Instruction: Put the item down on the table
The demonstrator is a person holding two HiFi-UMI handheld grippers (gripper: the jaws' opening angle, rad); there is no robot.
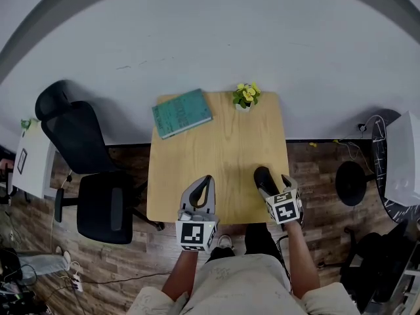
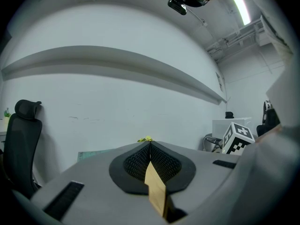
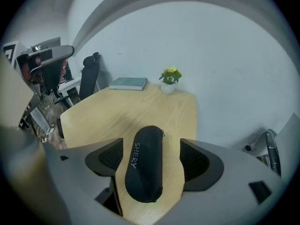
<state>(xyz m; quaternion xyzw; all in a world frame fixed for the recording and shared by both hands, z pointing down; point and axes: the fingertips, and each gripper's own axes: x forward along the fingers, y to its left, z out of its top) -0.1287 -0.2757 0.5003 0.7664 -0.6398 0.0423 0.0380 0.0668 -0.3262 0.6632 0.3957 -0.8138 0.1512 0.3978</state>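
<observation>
- Wood table (image 1: pixel 216 149): far edge against the white wall, whole middle bare, open room between the far-edge things and the near edge.
- Black office chair (image 1: pixel 92 176): left of the table, clear of its left edge.
- Teal book (image 1: pixel 182 113): far-left corner, lying flat and skewed, corners at or slightly over the table's edges.
- Black zip case (image 3: pixel 143 168): flat on the table near the front-right corner, long axis pointing toward the far edge, close to the near edge, bare wood on both sides.
- Left gripper (image 2: pixel 150 146): over the near edge, left of centre; jaws pressed together, nothing in them.
- Right gripper (image 3: pixel 152 149): jaws spread wide, straddling the case; pads stand off both sides, not gripping.
- Small potted plant (image 1: pixel 246 96): yellow flowers, at the far edge, right of centre, well apart from the case.
</observation>
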